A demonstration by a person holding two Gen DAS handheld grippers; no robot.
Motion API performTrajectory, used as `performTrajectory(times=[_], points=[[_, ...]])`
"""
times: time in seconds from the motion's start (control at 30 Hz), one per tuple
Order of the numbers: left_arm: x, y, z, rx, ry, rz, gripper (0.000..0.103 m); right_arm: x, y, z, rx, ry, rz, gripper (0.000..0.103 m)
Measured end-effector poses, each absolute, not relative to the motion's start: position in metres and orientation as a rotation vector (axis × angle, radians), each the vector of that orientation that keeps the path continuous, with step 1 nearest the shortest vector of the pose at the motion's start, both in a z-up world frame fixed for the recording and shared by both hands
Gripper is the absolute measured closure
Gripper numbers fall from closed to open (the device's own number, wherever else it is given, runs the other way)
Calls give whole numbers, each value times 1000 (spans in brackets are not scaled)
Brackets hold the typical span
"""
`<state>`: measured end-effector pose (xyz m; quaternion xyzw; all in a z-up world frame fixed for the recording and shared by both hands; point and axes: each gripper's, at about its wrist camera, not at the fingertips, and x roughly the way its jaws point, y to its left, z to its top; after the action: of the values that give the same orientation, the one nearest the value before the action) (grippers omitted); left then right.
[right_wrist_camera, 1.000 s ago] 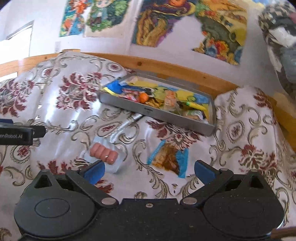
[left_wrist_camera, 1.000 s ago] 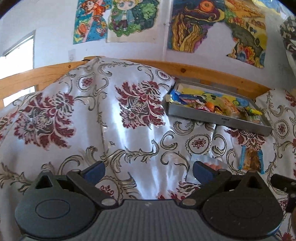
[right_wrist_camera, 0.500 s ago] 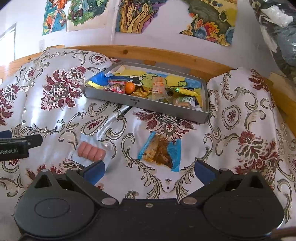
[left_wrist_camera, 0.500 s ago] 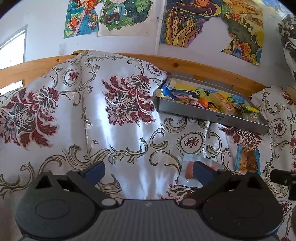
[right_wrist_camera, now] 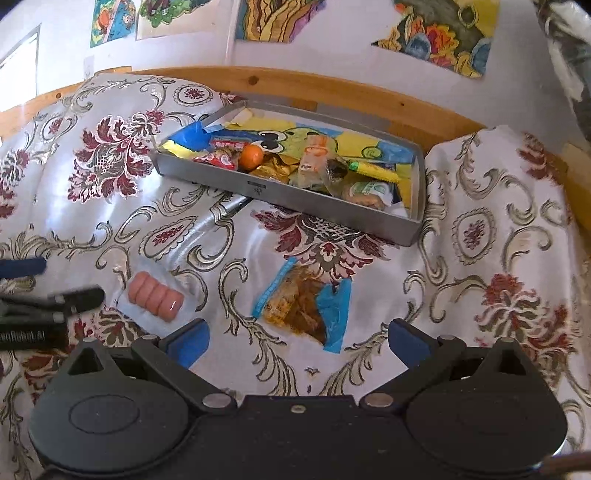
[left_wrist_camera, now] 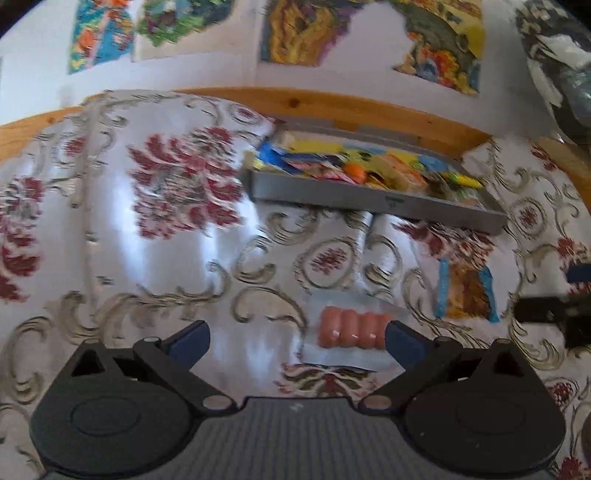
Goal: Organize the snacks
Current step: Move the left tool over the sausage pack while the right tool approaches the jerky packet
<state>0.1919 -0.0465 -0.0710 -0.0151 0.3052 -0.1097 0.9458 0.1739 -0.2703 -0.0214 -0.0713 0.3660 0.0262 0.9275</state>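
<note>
A floral satin cloth [right_wrist_camera: 110, 206] in white, maroon and gold covers the whole surface, running back to a wooden rail [right_wrist_camera: 332, 88] beneath a wall of colourful posters [right_wrist_camera: 277, 18]. On the cloth near that rail sits a grey metal tray [right_wrist_camera: 295, 194], already loaded with snacks: wrapped packets, an orange round item [right_wrist_camera: 251, 156] and a yellow stick. In front of the tray, well apart from it, a blue-edged snack packet [right_wrist_camera: 306, 306] lies flat on the cloth, and to its left a clear pack of sausages [right_wrist_camera: 156, 295] lies flat too. The right gripper [right_wrist_camera: 297, 341] is held low over the cloth, pointing toward the tray, its jaws spread wide and empty, with the blue-edged packet just ahead between them. The left gripper [left_wrist_camera: 295, 339] is likewise low and level, jaws spread wide with nothing held; its right finger [left_wrist_camera: 402, 343] overlaps the sausage pack's end in the blurred left wrist view, though contact cannot be told.
</note>
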Motion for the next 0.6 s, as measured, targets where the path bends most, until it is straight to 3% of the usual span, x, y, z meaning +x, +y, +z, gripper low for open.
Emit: performTrajectory(times=[0.6], points=[[240,-72,-106,-47,727,-261,1,248,-299,-69,93,823,-2,1]])
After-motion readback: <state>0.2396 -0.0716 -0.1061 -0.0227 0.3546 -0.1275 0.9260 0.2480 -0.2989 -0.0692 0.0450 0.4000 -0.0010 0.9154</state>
